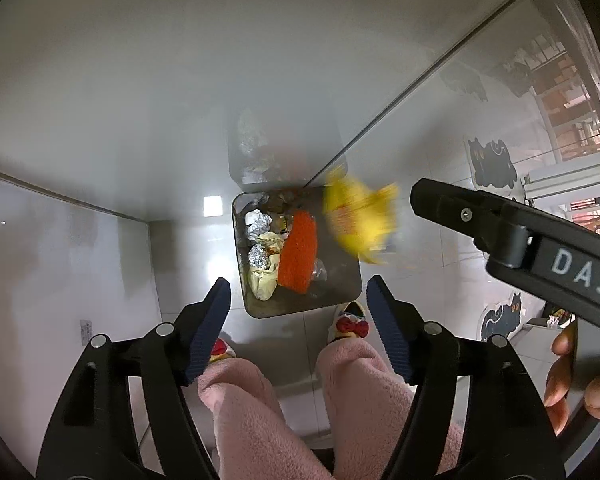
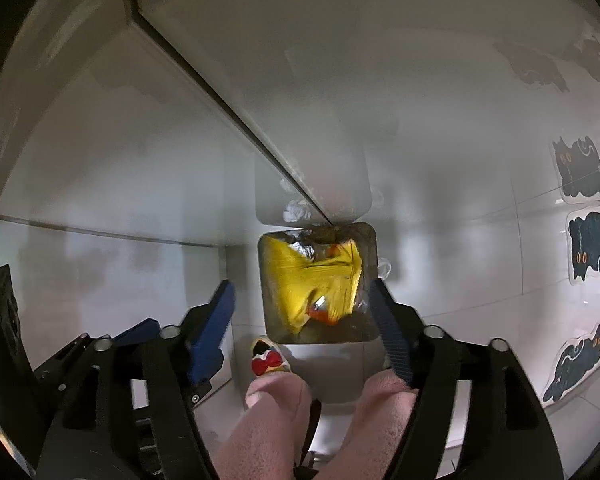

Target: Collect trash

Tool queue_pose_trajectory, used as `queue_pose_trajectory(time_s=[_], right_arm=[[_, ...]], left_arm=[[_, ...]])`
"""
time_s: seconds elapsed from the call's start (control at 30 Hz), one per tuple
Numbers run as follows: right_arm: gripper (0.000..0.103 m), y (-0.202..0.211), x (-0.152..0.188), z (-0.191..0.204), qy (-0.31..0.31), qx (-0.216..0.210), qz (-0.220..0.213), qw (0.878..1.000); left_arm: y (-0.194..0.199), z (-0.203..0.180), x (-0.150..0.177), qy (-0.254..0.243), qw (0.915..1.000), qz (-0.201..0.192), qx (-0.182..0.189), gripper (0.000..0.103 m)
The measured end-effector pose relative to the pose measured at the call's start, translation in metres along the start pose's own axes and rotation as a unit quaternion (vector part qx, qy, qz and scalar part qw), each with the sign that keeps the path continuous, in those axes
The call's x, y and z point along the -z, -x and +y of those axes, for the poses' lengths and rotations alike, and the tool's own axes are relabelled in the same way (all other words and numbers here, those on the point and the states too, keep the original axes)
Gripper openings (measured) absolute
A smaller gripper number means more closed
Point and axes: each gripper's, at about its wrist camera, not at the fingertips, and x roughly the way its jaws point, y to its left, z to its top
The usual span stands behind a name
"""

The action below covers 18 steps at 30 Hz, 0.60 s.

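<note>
I'm at the drop step of collecting trash: both grippers point steeply down over the bin (image 1: 300, 256) on the tiled floor, and the yellow wrapper (image 1: 360, 220) is blurred in mid-air, clear of any finger. From the left wrist it shows at the bin's right edge, under the tip of the right gripper (image 1: 440, 200); from the right wrist the wrapper (image 2: 316, 284) lies across the bin's (image 2: 370, 240) mouth, between that gripper's spread fingers (image 2: 302, 304). My left gripper (image 1: 298, 300) is spread too, with nothing between its pads, only the bin below. Inside the bin I see an orange sponge (image 1: 298, 256), foil balls (image 1: 258, 220) and a pale wrapper (image 1: 264, 280), so several pieces are already in. I judge the yellow one is on its way in, though I can't tell whether it will land fully inside or catch the rim. The person's pink trouser legs (image 1: 364, 392) and bowed slippers (image 1: 350, 322) stand just beside the bin. Next I'd check where the wrapper settles, then lift both grippers away, jaws kept wide, and look for any trash left; none shows outside the bin in either view.
</note>
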Motion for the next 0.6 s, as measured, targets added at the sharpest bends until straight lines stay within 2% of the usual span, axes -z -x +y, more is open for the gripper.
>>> queue_pose_trajectory(time_s=[0.1,0.27,0.33,0.4,0.6], right_arm=[[0.077,-0.001,0.002,-0.003,-0.002,0.000,-0.005,1.000],[0.096,0.012,0.005,-0.006,-0.004,0.001,-0.020,1.000],[0.100,0.021,0.008,-0.008,-0.005,0.001,-0.029,1.000],[0.100,0.029,0.011,-0.010,-0.007,0.000,-0.035,0.999],[0.100,0.061,0.021,-0.014,0.004,-0.001,-0.058,0.998]], left_arm=[[0.004,0.003,0.002,-0.002,1.0000,-0.003,-0.003,0.069],[0.017,0.007,0.007,-0.001,0.9999,-0.012,-0.011,0.076],[0.026,0.008,0.010,0.000,0.9997,-0.019,-0.012,0.079],[0.037,0.010,0.012,0.003,0.9995,-0.029,-0.014,0.085],[0.081,0.006,0.015,0.000,0.9979,-0.063,-0.014,0.095]])
